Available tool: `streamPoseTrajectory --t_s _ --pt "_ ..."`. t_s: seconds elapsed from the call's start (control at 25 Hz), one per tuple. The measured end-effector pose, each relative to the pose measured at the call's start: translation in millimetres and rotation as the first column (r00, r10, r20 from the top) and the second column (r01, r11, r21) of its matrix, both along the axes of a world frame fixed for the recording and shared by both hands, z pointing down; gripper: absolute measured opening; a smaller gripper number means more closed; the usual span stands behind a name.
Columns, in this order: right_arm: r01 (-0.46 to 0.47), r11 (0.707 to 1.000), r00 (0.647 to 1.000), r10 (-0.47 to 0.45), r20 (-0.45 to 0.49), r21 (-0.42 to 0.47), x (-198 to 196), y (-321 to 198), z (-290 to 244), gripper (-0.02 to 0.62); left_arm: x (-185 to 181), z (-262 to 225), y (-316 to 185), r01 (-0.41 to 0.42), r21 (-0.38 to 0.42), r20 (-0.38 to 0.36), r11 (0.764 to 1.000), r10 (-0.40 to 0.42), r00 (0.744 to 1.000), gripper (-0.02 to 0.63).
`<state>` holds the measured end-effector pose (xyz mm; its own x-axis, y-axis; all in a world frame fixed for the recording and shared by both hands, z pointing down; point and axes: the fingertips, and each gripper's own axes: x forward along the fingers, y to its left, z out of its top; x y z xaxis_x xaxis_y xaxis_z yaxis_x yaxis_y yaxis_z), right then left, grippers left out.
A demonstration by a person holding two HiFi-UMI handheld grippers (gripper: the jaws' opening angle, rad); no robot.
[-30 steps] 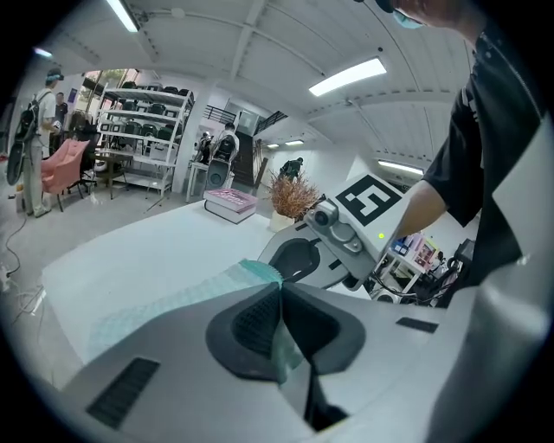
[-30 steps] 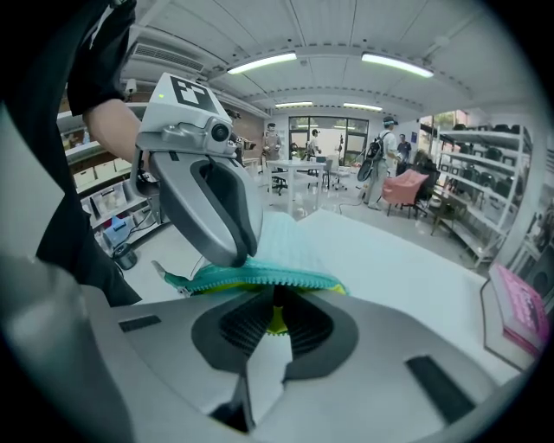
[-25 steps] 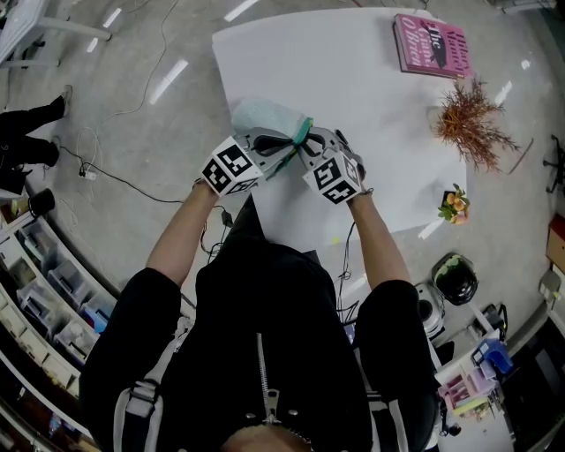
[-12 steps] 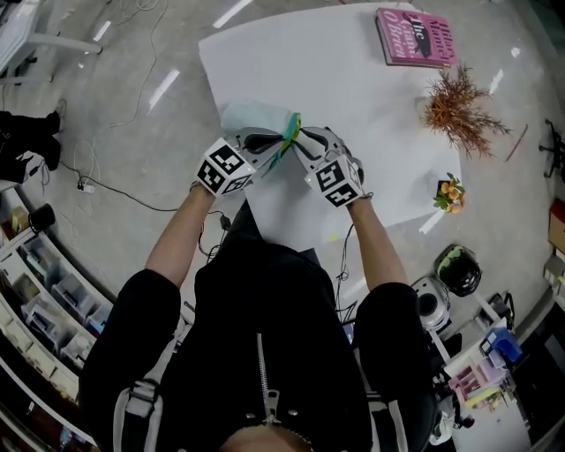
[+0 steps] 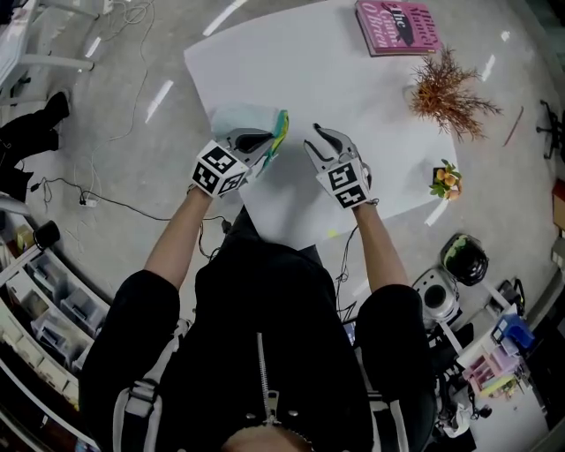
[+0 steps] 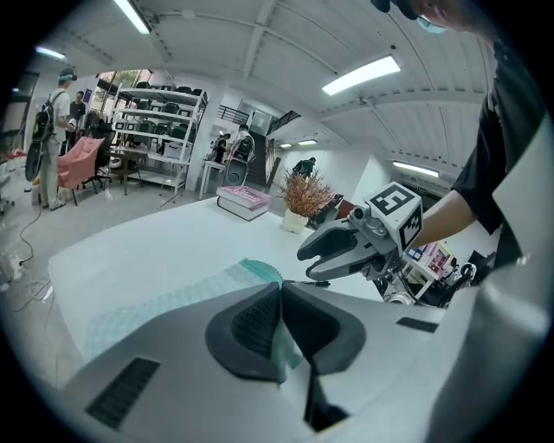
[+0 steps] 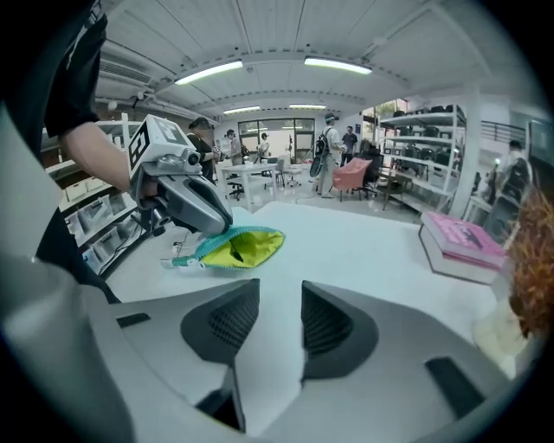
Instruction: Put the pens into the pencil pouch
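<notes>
The pencil pouch (image 5: 240,117) is pale teal mesh with a teal zip edge and lies at the white table's (image 5: 353,97) near left. My left gripper (image 5: 263,141) is shut on the pouch's edge; in the left gripper view its pads pinch the fabric (image 6: 281,290). In the right gripper view the pouch (image 7: 247,247) gapes open. It shows a yellow-green lining with a slim dark thing inside. My right gripper (image 5: 314,139) is off to the pouch's right, apart from it. Its jaws are opening (image 7: 277,298) with nothing between them.
A pink book (image 5: 397,26) lies at the table's far right. A dried brown plant (image 5: 446,93) and a small flower pot (image 5: 446,179) stand along the right edge. A helmet (image 5: 463,259) lies on the floor, and shelves line the room's left side.
My right gripper has come off the pouch's mouth, spread its jaws and moved right. The left gripper still holds the pouch in place.
</notes>
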<state>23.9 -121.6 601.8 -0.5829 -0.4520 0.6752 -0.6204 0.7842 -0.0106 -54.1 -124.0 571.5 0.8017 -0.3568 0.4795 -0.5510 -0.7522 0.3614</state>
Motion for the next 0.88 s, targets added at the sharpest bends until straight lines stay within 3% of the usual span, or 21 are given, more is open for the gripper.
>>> streamPoseTrajectory --t_s 0.32,0.88 --pt "-0.112 0.993 0.993 0.109 -0.053 -0.045 53 8 17 0.158 4 5 -5 0.008 0.003 0.027 1.000 -0.008 1.000 0.031" --pt "-0.197 0.968 0.969 0.168 -0.182 -0.155 113 42 68 0.170 6 13 -8 0.019 -0.016 0.045 1.000 -0.018 0.999 0.031"
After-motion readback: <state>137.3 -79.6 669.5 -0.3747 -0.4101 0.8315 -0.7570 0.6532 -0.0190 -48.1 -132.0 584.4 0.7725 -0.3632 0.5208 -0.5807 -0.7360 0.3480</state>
